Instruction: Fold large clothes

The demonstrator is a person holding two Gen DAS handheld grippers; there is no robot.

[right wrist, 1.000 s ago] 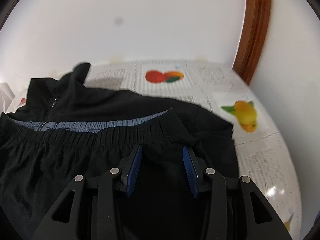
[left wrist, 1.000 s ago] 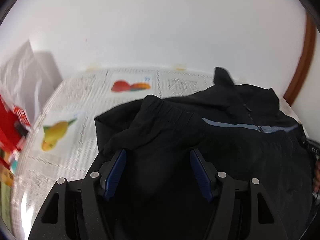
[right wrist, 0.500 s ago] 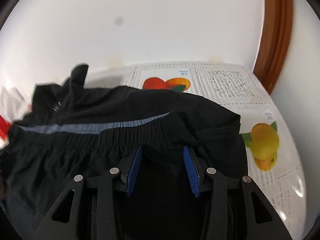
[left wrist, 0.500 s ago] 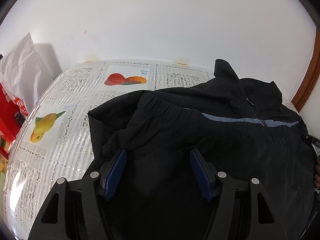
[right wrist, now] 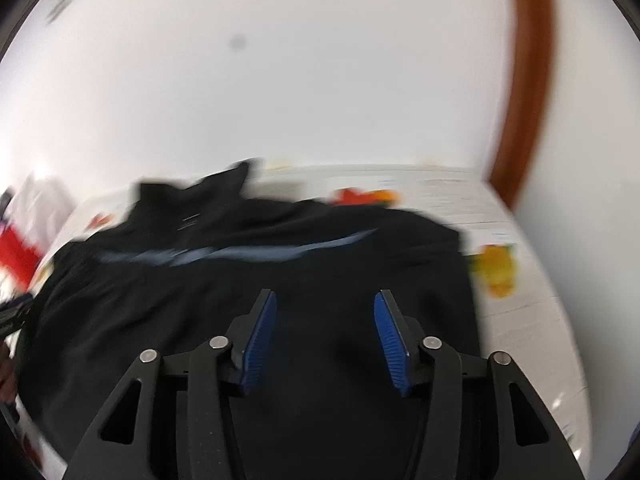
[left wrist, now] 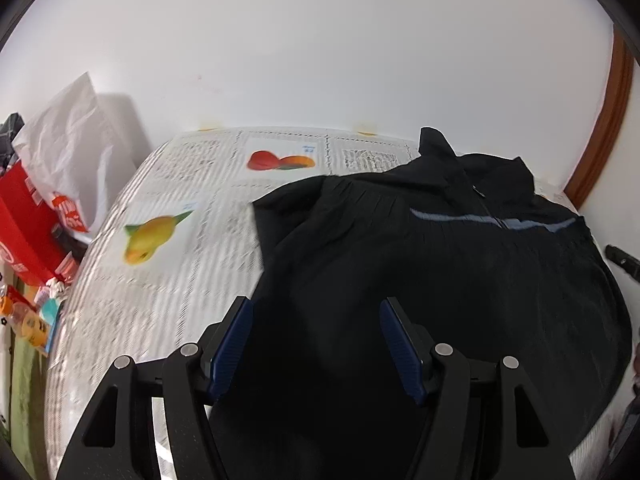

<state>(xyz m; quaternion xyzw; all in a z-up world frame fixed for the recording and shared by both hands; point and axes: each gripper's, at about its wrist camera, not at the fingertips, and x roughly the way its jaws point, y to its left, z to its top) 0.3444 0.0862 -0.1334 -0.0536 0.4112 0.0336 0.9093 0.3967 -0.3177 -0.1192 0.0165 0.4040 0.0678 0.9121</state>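
Note:
A black jacket [left wrist: 460, 264] with a grey-blue chest stripe [left wrist: 492, 220] and a zip collar lies on the table, its lower half folded up over the chest. It also shows in the right wrist view [right wrist: 280, 280], blurred. My left gripper [left wrist: 316, 320] is open and empty above the jacket's left part. My right gripper [right wrist: 325, 312] is open and empty above the jacket's right part. Neither holds any cloth.
The table wears a white lace cloth with fruit prints [left wrist: 160, 240]. A white plastic bag [left wrist: 72, 148] and a red box [left wrist: 24, 216] stand at the left. A brown wooden door frame [right wrist: 528, 80] runs up the white wall at the right.
Both grippers have drawn back from the folded hem, which now lies farther ahead of the fingers. The right gripper's jaws have opened a little wider. The right view is blurred by motion.

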